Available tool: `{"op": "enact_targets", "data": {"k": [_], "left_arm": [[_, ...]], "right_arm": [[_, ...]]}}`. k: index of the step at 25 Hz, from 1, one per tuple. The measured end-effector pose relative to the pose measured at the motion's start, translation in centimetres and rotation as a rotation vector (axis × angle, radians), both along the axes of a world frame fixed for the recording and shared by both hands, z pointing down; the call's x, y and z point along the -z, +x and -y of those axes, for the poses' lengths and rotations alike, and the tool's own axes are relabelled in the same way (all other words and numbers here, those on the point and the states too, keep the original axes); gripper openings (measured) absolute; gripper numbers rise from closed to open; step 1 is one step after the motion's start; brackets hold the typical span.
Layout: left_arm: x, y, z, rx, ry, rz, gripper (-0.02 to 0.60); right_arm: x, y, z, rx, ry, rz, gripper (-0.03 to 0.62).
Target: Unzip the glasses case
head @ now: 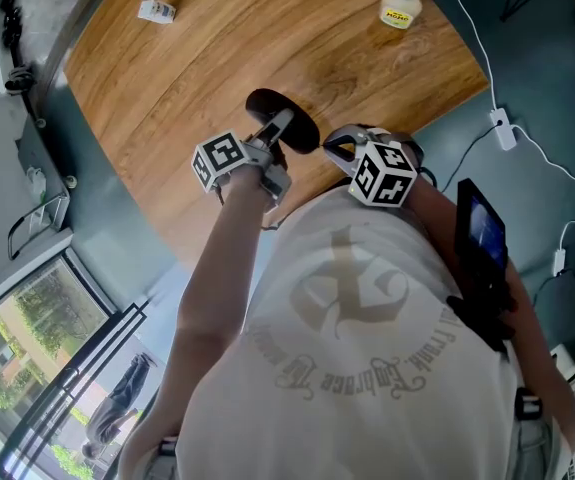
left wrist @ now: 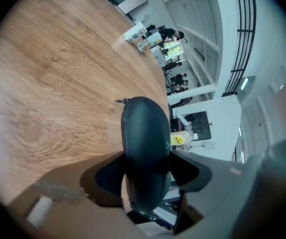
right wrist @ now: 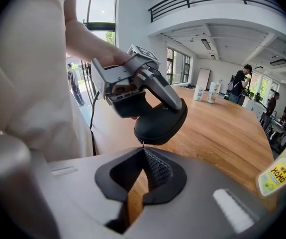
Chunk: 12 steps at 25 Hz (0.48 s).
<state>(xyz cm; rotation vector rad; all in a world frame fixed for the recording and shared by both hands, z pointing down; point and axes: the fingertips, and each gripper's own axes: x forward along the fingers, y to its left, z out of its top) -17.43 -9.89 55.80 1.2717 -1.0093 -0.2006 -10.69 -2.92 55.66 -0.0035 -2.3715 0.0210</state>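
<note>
The black oval glasses case is held up over the near edge of the round wooden table. My left gripper is shut on it across its middle. In the left gripper view the case fills the space between the jaws of the left gripper, and a small tab sticks out at its far end. My right gripper sits at the case's near end. In the right gripper view its tips are shut on a thin zipper pull hanging from the case.
A yellow-labelled bottle stands at the table's far right edge, and two small packets lie at the far left. A white cable with an adapter runs over the floor on the right. People stand in the background.
</note>
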Motion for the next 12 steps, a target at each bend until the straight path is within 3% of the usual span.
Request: {"op": "enact_targets", "data": {"k": [6,9,12], "left_arm": [[0.4,0.2,-0.5,-0.024,0.014,-0.002,0.279],[0.0,0.5,-1.4,-0.055,0.009,-0.019,0.278],[-1.7,0.7,-2.5,-0.059,-0.03,-0.052,0.283]], "right_arm": [[-0.4,0.6,0.4,-0.029,0.001,-0.009,0.006],[-0.2,0.3,-1.7,0.09,-0.056,0.027,0.006],[-1.2,0.3,-3.0,0.163,-0.073,-0.004,0.006]]}}
